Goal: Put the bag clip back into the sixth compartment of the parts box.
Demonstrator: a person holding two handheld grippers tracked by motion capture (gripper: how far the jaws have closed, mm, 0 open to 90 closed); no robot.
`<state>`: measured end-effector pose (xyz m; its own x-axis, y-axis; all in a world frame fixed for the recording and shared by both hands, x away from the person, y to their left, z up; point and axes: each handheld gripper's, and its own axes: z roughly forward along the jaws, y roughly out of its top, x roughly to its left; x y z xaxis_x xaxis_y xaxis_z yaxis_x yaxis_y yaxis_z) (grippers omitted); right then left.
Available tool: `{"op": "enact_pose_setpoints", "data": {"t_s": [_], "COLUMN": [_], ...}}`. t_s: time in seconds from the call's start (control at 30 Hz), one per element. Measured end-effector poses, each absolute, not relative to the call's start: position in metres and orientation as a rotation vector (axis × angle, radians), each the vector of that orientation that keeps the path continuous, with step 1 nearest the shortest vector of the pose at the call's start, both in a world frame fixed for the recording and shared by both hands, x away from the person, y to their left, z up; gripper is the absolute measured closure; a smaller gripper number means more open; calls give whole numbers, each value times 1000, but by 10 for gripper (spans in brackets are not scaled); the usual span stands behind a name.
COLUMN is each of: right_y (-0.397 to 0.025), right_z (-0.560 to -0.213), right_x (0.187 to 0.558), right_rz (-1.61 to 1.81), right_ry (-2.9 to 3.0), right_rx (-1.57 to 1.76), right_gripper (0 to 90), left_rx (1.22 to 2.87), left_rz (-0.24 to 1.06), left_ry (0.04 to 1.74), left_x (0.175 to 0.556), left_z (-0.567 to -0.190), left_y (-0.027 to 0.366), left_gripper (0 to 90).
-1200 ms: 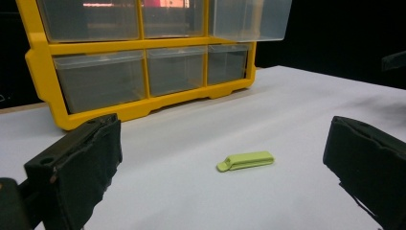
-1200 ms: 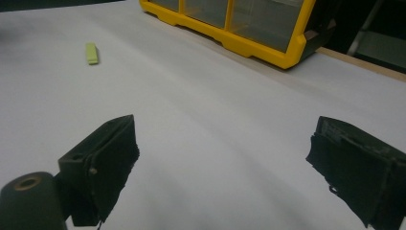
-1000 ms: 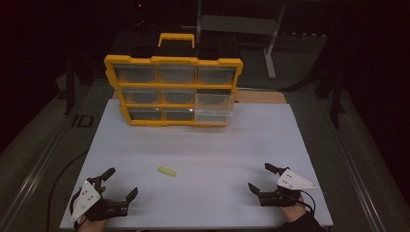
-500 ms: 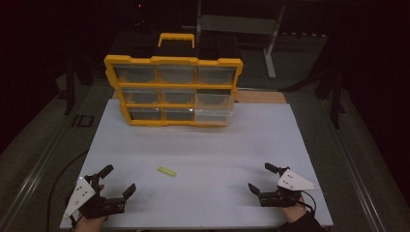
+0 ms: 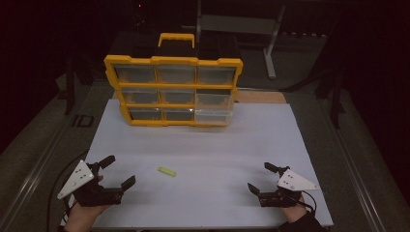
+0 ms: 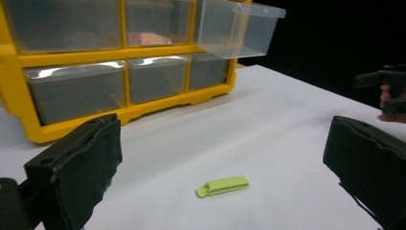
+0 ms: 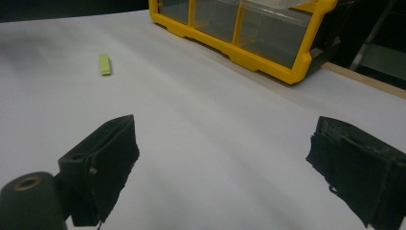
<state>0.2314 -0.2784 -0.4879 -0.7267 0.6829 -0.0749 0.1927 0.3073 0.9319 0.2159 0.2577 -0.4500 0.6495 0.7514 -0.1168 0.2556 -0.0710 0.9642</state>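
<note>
**Two open grippers, one small green piece between them**

Two grippers hover low over the white table [image 5: 203, 145], both with jaws spread wide and nothing held. The left gripper [image 5: 113, 171] sits at about 7 o'clock on the sheet, the right gripper [image 5: 263, 178] at about 5 o'clock. Lying flat and alone on the sheet is a small lime-green clip [image 5: 167, 171], near 6 o'clock, closer to the left gripper than to the right one and touching neither. In the left gripper view the green clip [image 6: 222, 186] lies straight ahead between the two black jaws, its long side across the line of approach. In the right gripper view it [image 7: 104, 64] lies well off, at roughly 11 o'clock.

At 12 o'clock stands a yellow drawer organiser [image 5: 174, 92] with clear drawers; one drawer [image 6: 237, 26] on its right side is pulled out.

Judging from its look, the piece is a thin, rigid plastic part: very light, smooth, and likely to skid on the sheet if nudged from one side. It lies so low that the jaws would have to come right down to the sheet. The sound hold seems to be across its narrow width, at mid-length, with both pads closing evenly so it does not pivot or flick away.
</note>
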Motion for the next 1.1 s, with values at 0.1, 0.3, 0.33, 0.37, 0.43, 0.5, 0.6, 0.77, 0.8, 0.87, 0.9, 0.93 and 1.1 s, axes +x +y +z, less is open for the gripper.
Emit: {"op": "enact_pose_setpoints", "data": {"t_s": [0.1, 0.3, 0.33, 0.37, 0.43, 0.5, 0.6, 0.77, 0.8, 0.87, 0.9, 0.93, 1.1], "right_y": [-279, -280, -280, -280, -280, -280, -280, -280, -280, -280, -280, -280, -280], "right_z": [-488, -487, -487, -487, -487, -487, -487, -487, -487, -487, -487, -487, -487], "right_x": [231, 231, 231, 231, 231, 231, 232, 231, 232, 232, 231, 232, 231], "right_rz": [1414, 1418, 1421, 1419, 1419, 1418, 1421, 1423, 1422, 1426, 1427, 1426, 1428], "right_ry": [2120, 2112, 2110, 2110, 2111, 2112, 2112, 2112, 2112, 2113, 2113, 2115, 2116], "right_rx": [776, 780, 779, 782, 781, 779, 780, 780, 777, 780, 780, 778, 775], "right_gripper": [91, 91, 91, 91, 91, 91, 91, 91, 91, 91, 91, 91, 91], "left_rx": [1650, 1689, 1697, 1708, 1730, 1743, 1763, 1822, 1835, 1857, 1863, 1870, 1905], "left_rz": [503, 502, 494, 493, 478, 468, 456, 453, 441, 441, 428, 429, 385], "left_ry": [821, 739, 731, 724, 703, 686, 648, 585, 564, 547, 529, 520, 449], "left_x": [221, 233, 235, 237, 242, 247, 253, 261, 263, 267, 268, 270, 278], "left_z": [-444, -428, -426, -424, -421, -418, -412, -406, -406, -407, -407, -408, -413], "left_y": [257, 253, 251, 250, 248, 246, 243, 231, 229, 224, 221, 219, 210], "left_gripper": [3, 3, 3, 3, 3, 3, 3, 3, 3, 3, 2, 3, 3]}}
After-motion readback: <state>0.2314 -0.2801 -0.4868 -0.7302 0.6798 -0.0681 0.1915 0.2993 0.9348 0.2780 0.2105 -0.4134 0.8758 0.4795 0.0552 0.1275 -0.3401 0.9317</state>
